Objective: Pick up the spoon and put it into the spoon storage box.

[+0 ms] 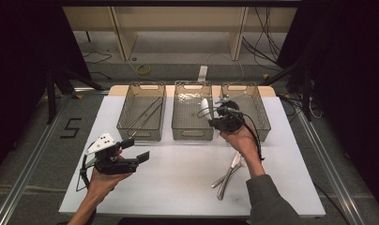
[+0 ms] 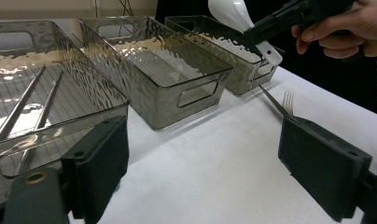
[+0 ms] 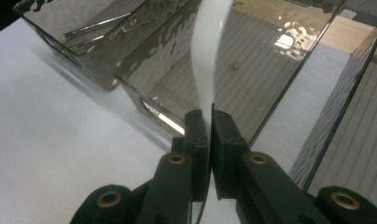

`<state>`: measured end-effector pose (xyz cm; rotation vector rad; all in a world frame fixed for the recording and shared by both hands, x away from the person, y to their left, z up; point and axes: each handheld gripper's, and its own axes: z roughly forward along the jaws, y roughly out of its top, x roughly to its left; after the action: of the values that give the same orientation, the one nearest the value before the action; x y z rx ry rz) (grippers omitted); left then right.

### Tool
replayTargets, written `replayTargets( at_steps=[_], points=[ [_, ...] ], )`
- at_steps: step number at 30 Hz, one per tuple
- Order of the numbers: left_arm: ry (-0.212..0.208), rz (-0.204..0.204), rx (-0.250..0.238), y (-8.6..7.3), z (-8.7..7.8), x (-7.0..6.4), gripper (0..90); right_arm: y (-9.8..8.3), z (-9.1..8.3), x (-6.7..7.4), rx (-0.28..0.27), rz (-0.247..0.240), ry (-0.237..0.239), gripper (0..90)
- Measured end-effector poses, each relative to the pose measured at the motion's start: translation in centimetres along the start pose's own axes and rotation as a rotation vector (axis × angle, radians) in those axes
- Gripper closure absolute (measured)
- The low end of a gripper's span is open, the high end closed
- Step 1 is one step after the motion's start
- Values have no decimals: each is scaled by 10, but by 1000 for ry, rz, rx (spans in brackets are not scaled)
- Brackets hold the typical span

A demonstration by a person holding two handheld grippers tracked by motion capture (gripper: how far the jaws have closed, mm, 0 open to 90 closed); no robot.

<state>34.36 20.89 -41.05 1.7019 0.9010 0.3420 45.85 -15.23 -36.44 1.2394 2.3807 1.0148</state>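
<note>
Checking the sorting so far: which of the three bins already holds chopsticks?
The left bin: two metal chopsticks lie in it. No chopsticks in the middle bin or right bin.

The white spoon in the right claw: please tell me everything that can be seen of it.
The white spoon is glossy and smooth, perhaps ceramic or plastic, with a rounded bowl and a short, flat handle. The right claw is shut on its handle, so the spoon hangs in the air and touches nothing else. In the high view it is above the near right part of the middle basket, bowl pointing away from the person. The right claw view shows it edge-on as a thin curved white strip rising from between the jaws.
</note>
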Motion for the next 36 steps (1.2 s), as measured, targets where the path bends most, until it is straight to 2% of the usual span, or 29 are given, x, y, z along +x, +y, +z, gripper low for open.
replayTargets(
  at_steps=[4, 12, 24, 36],
  points=[
    [-1, 1, 2, 0, 0, -1, 156, 8, 3, -3, -14, 4, 19, 865],
    [-4, -13, -3, 0, 0, 0, 156, 25, 13, -6, -4, 5, 1, 865],
    [1, -1, 2, 0, 1, -1, 156, 45, 30, -5, 1, 23, -15, 866],
    [1, -2, -4, 0, 1, -1, 156, 58, 52, -3, 34, 46, -39, 865]
  ],
)
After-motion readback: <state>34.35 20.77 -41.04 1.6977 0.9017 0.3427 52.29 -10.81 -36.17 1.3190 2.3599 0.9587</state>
